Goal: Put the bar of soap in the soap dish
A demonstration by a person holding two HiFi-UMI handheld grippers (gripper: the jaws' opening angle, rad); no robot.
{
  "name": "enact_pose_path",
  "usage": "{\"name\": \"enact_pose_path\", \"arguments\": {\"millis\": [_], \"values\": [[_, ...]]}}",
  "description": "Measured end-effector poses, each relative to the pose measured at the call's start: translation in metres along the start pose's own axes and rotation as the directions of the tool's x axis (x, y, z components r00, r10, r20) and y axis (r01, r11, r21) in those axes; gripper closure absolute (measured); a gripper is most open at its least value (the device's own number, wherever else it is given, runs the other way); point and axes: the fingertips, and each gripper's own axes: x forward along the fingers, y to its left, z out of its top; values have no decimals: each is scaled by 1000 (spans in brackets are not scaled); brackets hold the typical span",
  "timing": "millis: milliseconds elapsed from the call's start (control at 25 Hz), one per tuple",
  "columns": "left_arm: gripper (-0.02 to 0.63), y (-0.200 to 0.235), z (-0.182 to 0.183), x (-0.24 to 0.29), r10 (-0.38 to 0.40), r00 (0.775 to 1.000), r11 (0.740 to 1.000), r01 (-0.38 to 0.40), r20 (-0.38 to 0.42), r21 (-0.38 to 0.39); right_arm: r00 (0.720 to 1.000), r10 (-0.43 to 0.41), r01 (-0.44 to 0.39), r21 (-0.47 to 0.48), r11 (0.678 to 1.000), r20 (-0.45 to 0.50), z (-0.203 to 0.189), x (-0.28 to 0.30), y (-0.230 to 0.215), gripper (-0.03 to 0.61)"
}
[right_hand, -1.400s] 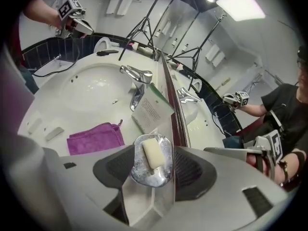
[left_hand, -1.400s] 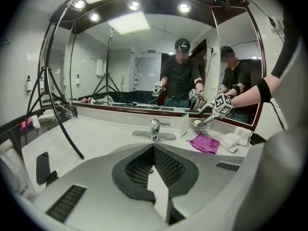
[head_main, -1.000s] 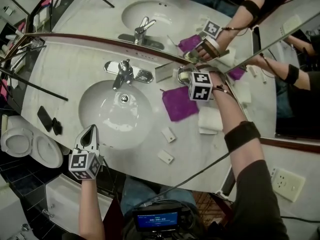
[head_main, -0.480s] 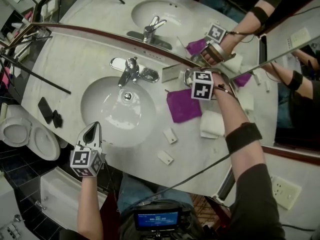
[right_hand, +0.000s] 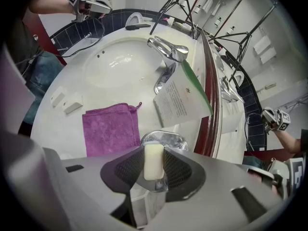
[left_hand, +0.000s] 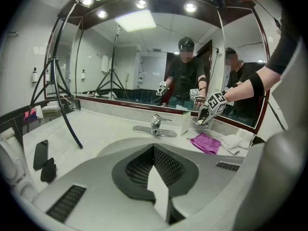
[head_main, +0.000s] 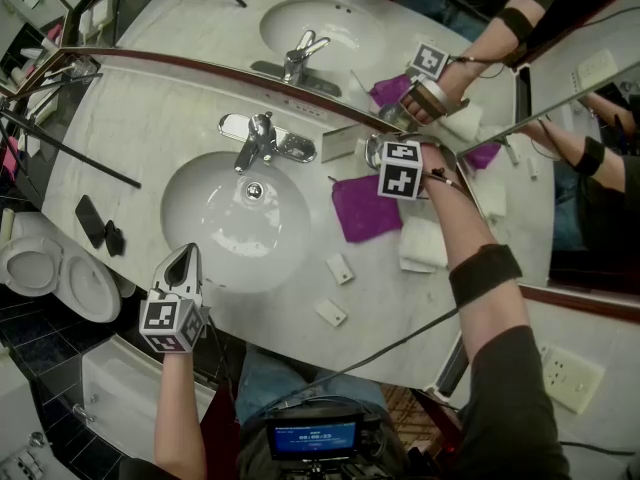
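Observation:
A pale cream bar of soap (right_hand: 153, 159) stands on end between the mesh pads of my right gripper (right_hand: 154, 171), which is shut on it. Directly under it sits the shiny metal soap dish (right_hand: 166, 140), next to the mirror's foot; whether the soap touches the dish I cannot tell. In the head view the right gripper (head_main: 383, 158) points steeply down over the dish (head_main: 371, 148), its marker cube hiding the soap. My left gripper (head_main: 183, 265) is shut and empty at the basin's near rim, its jaws (left_hand: 159, 179) pressed together.
A purple cloth (head_main: 364, 208) lies just before the dish, folded white towels (head_main: 423, 244) to its right. A leaflet (right_hand: 179, 97) leans on the mirror beside the faucet (head_main: 262, 138). Two small white boxes (head_main: 338, 268) and a black phone (head_main: 89, 233) lie on the counter.
The right gripper has stayed over the soap dish with only a slight tilt. The left gripper has not moved.

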Motion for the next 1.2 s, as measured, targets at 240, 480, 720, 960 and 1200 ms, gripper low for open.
{"name": "enact_pose_path", "arguments": {"millis": [240, 480, 720, 960, 1200], "values": [[613, -5, 8, -3, -14, 1000, 1000, 14, 2, 14, 1000, -9, 9, -6, 1000, -7, 0, -7, 7, 434], [613, -12, 13, -9, -27, 1000, 999, 26, 10, 24, 997, -79, 79, 10, 997, 2, 2, -30, 7, 436], [613, -20, 17, -13, -46, 999, 998, 45, 14, 39, 976, -216, 215, 36, 976, 30, 11, -62, 15, 437], [613, -28, 30, -18, -72, 997, 995, 70, 25, 73, 924, -377, 370, 92, 924, 62, 20, -96, 37, 439], [613, -36, 41, -26, -100, 994, 989, 96, 32, 115, 863, -503, 492, 138, 859, 52, 22, -119, 74, 440]]}}
